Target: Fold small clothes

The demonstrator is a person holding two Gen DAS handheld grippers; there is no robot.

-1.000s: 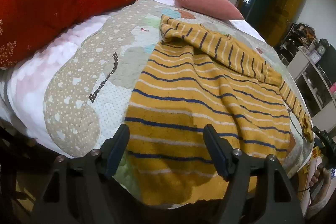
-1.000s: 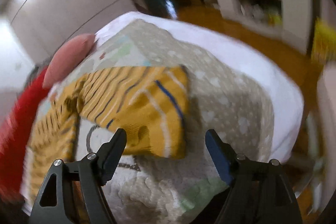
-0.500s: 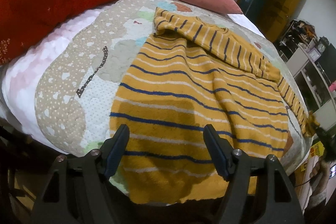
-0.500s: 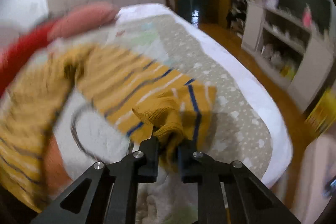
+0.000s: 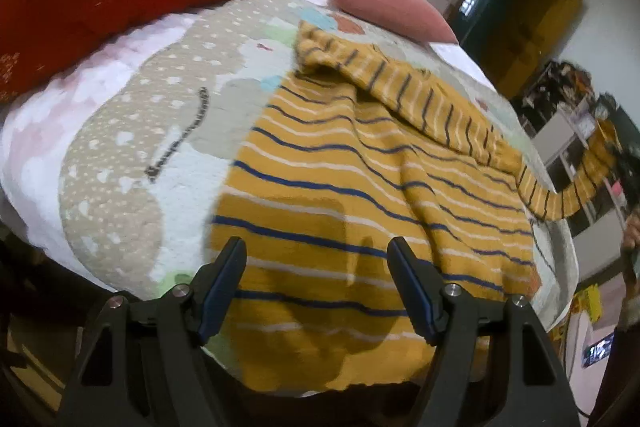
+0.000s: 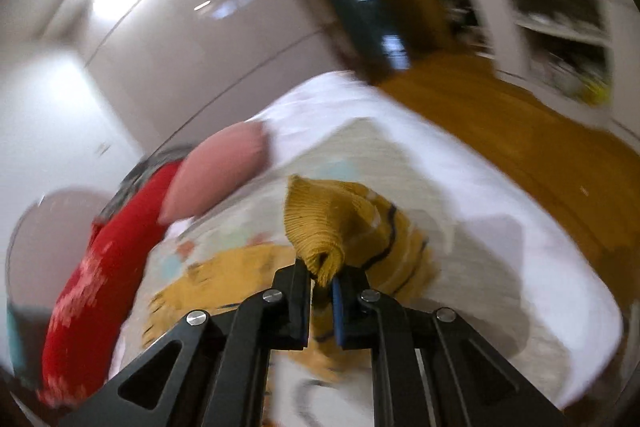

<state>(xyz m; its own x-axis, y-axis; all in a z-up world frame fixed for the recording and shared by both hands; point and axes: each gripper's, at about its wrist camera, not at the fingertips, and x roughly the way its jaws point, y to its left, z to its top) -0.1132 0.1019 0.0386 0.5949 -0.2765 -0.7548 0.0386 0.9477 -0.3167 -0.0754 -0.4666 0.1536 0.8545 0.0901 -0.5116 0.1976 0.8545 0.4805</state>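
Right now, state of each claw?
Left claw: open, holding nothing, above the striped sweater.
Right claw: closed on the sweater's sleeve cuff.

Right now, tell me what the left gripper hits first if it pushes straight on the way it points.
Most likely the yellow striped sweater spread on the quilt: the open left gripper points down at its near hem.

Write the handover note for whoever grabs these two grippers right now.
Right gripper: shut on the cuff of the sweater's sleeve, lifted off the quilt.
Left gripper: open, empty, hovering over the hem of the striped mustard sweater.
Sweater lies flat on the bed; the other sleeve is already folded across the chest.
Done: one sleeve in.
Left: probably lay the held sleeve across the body, then fold the body up from the hem.
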